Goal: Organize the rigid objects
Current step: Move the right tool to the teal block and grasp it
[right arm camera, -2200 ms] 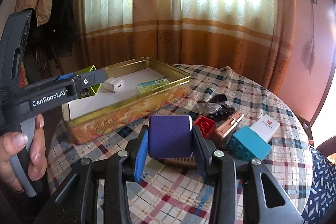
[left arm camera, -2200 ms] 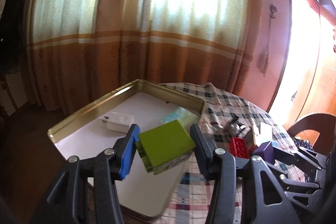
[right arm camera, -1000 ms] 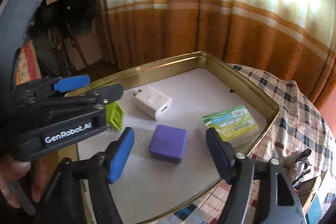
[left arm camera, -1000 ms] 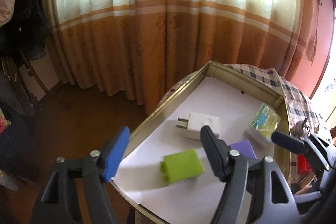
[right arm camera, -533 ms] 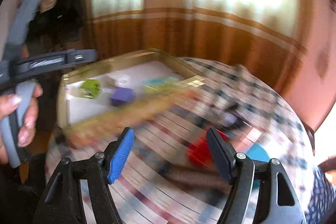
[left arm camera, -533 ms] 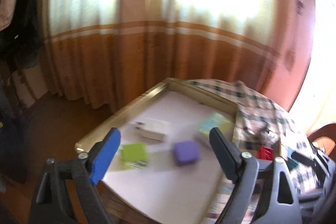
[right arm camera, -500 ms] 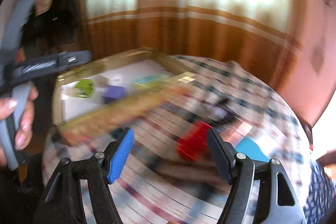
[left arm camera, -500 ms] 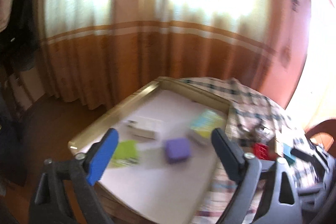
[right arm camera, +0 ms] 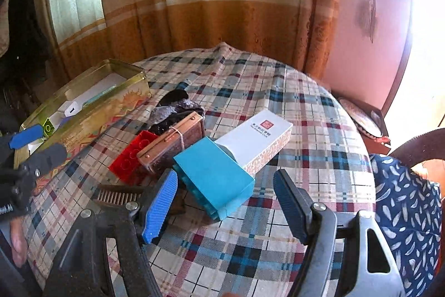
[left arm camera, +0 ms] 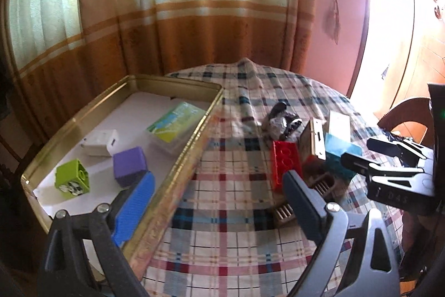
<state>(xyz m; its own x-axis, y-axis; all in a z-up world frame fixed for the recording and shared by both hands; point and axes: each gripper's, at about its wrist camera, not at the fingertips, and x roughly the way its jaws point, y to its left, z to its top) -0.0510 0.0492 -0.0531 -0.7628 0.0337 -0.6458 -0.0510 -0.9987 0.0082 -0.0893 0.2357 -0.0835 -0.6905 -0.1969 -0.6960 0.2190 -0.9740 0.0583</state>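
Checked cloth on the worktop [right arm camera: 250, 91] now fills both views: green block [left arm camera: 73, 179] & purple cube [left arm camera: 130, 165] have been dropped in the gold tin [left arm camera: 178, 157]. Left tongs [left arm camera: 217, 194] and right tongs [right arm camera: 225, 199], both wide open & empty, have swung back to the leftover pile; teal box [right arm camera: 214, 177] sits just ahead of the right pair, prob next
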